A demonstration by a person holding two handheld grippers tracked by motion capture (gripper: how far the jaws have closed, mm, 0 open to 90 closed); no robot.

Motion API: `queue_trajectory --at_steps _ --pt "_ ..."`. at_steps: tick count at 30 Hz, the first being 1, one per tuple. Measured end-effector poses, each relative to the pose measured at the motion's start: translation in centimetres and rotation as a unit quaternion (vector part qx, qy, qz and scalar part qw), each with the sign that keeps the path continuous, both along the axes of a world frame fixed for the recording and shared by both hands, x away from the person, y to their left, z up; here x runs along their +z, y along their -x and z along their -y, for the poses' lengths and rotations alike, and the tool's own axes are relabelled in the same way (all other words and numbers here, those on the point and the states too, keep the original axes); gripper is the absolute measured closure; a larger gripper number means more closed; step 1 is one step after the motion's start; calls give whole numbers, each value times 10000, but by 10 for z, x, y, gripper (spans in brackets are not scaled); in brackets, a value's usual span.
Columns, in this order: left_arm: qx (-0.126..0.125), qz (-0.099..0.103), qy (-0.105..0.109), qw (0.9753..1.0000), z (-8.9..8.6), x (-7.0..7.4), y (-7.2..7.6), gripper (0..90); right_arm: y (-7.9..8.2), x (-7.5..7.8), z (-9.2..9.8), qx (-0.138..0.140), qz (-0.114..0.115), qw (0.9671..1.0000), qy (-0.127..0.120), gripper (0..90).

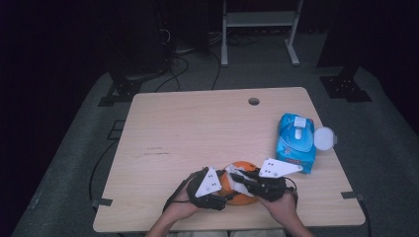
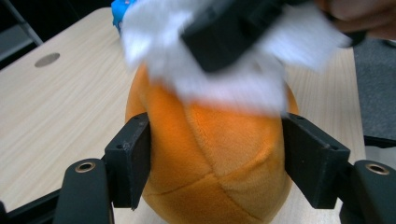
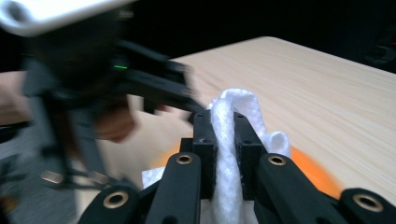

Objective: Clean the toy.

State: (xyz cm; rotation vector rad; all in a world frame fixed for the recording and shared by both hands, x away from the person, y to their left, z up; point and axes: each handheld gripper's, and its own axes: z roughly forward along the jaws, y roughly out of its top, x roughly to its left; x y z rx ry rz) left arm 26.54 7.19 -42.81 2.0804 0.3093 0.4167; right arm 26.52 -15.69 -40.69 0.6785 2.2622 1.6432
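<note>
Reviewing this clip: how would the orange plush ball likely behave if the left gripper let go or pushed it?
The orange plush ball looks soft and seamed, so it would probably dent rather than resist. Being rounded, it may roll on the table. The left gripper clamps its sides, likely steadying it.

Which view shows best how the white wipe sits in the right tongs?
The right gripper view: the white wipe stands bunched and pinched between the right tongs. The left gripper view shows it blurred on the orange plush ball. The high view shows a small white patch.
</note>
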Motion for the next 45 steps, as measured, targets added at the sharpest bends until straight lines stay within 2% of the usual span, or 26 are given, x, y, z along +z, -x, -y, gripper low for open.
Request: queue_trajectory --at_steps 1,2,3,5,6,9,11,13,15,19,22,24,27,29,30,31,32,33,34,35,36,37,38,39,41,45 --pt "20 -129 94 9999 -1 -1 -2 294 -3 -1 6 -141 -39 9999 7 821" --pt "36 -417 240 9988 -3 0 -5 273 -6 -3 12 -254 -70 9996 33 821" --pt "77 -673 442 9967 -5 2 -8 239 -8 -6 18 -368 -99 9992 76 821" --pt "155 -959 656 9931 -5 4 -12 229 -7 -8 18 -349 -225 9991 -80 822" --pt "193 -939 605 9936 -4 4 -13 229 -7 -8 18 -349 -225 9991 -80 822" --pt "134 -559 392 9976 -1 2 -7 290 0 -5 3 -11 -232 9996 -135 821" --pt "1 -264 140 9996 0 5 -1 325 3 0 -4 145 -92 9998 49 818" --pt "-10 -263 151 9995 -1 4 -1 326 2 1 -2 116 -63 9999 66 818" --pt "3 -333 208 9992 -2 3 -2 299 -5 -1 13 -233 -66 9996 173 819" --pt "215 -735 539 9956 1 4 -8 230 -8 -5 21 -352 -272 9990 28 822" --pt "351 -598 462 9965 4 2 -5 258 -4 -4 9 35 -431 9989 -190 821" --pt "285 -354 283 9986 5 3 -1 328 -4 -2 3 120 -375 9992 -110 821" --pt "209 -312 257 9990 4 2 0 343 -9 -1 9 -79 -343 9993 -137 821" --pt "187 -315 248 9990 2 2 -1 336 -17 -4 26 -544 -345 9979 -28 821" --pt "179 -356 271 9988 1 2 -1 336 -17 -4 26 -544 -345 9979 -28 821" --pt "194 -429 348 9983 1 2 -3 264 -20 -8 34 -627 -457 9970 -27 822" --pt "250 -546 439 9972 1 4 -5 264 -20 -8 34 -627 -457 9970 -27 822" --pt "393 -863 710 9930 0 8 -8 187 -17 -8 31 -559 -456 9974 -15 822" --pt "393 -863 710 9930 0 8 -8 170 -15 -7 27 -413 -472 9980 -64 822" --pt "428 -952 878 9906 -1 10 -10 170 -15 -7 27 -413 -472 9980 -64 822" --pt "452 -974 911 9900 -1 11 -10 170 -12 -7 22 -195 -476 9986 -144 821" --pt "453 -845 625 9934 1 8 -9 212 -4 -5 7 28 -343 9994 -26 819" --pt "453 -845 625 9934 1 8 -9 228 -4 -5 7 28 -343 9994 -26 819" --pt "450 -865 623 9933 -1 3 -9 250 -2 -4 1 -7 -192 9997 164 820" --pt "456 -882 635 9930 -3 2 -10 263 -3 -6 3 -46 -200 9997 164 820" --pt "464 -954 666 9921 -10 -1 -13 286 -12 -12 24 -497 -334 9981 156 821"
